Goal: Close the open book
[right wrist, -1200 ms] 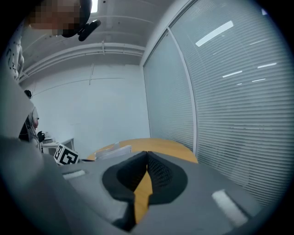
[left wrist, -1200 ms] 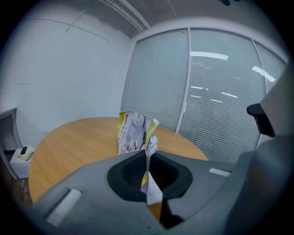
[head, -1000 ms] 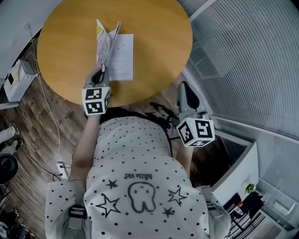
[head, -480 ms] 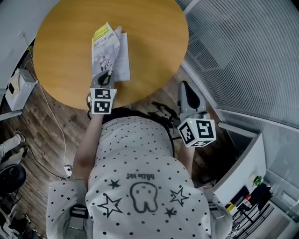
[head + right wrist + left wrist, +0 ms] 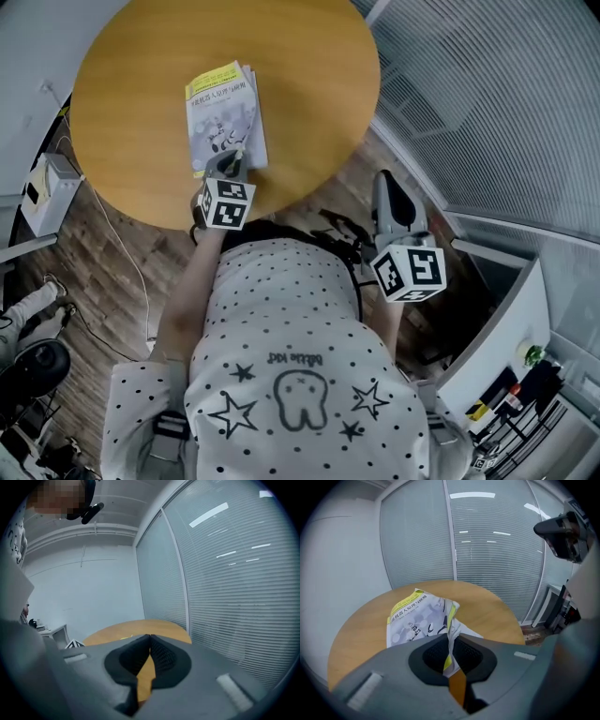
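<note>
1. Thin paperback book with a pale grey-white cover and a yellow band (image 5: 223,112) lies on the round orange-brown wooden desk (image 5: 309,75), left of its middle and towards the person's edge.
2. The front cover faces up over the pages. White page edges show along the book's right side in the head view.
3. Left gripper (image 5: 230,161) sits at the near edge of the book and points down at it.
4. In the left gripper view, the left gripper (image 5: 451,641) has its dark fingers (image 5: 433,656) pinched on the cover edge. The sheet stands up thin between them, and that corner is bent up off the rest of the book (image 5: 412,618).
5. The desk (image 5: 497,606) shows behind the book in that view.
6. Right gripper (image 5: 384,178) is off the desk, over the wood-plank floor (image 5: 94,272) beside the person's body, well apart from the book.
7. In the right gripper view, the right gripper (image 5: 149,639) has its fingers (image 5: 161,660) pressed together with nothing between them. The desk (image 5: 136,630) is visible beyond.
8. Person's white polka-dot shirt with stars (image 5: 291,375) fills the lower part of the head view.
9. Glass wall with slatted blinds (image 5: 487,94) is on the right.
</note>
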{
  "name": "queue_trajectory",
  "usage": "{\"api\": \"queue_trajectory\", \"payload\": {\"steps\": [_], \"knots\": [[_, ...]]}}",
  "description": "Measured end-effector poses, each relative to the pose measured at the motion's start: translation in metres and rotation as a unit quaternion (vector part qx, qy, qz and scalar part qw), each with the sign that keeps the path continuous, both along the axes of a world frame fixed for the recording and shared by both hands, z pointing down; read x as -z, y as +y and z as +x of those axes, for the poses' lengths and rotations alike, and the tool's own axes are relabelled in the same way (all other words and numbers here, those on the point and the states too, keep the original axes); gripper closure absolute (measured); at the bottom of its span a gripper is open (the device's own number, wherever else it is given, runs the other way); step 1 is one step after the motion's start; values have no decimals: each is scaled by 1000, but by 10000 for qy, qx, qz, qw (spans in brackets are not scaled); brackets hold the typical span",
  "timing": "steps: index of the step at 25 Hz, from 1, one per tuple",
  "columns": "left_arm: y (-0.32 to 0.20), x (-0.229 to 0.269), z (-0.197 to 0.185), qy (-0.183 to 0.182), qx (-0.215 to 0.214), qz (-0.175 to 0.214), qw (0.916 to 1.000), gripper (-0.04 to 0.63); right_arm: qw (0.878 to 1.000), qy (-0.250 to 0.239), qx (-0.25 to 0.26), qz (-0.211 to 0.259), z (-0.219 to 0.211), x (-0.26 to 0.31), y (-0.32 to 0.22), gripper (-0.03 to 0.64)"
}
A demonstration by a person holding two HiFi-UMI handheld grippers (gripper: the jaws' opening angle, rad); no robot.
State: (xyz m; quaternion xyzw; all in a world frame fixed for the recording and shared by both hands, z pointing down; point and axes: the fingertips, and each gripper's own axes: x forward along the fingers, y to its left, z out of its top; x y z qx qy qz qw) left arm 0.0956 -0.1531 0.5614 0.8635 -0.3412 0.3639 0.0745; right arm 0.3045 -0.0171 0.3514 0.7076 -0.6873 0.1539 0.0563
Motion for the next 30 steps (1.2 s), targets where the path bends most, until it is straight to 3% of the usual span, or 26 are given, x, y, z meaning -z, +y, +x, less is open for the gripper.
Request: {"api": "queue_trajectory", "payload": {"steps": [9,17,22,24,30], "knots": [[3,-37,11,-375,-497,-214,9978,541,9998,-56,-177,-46,1,-5,2,614],[5,-37,12,-187,-316,-374,9986,540,9998,-53,-214,-28,1,-4,7,614],[8,-35,15,47,-281,-633,9976,445,9998,-46,-188,-15,1,-2,6,614],[11,-31,20,201,-365,-623,9972,324,9998,-31,-167,-36,1,-3,5,614],[14,-16,34,444,-634,-391,9962,275,9999,-14,-121,-29,-1,-3,4,614]]}}
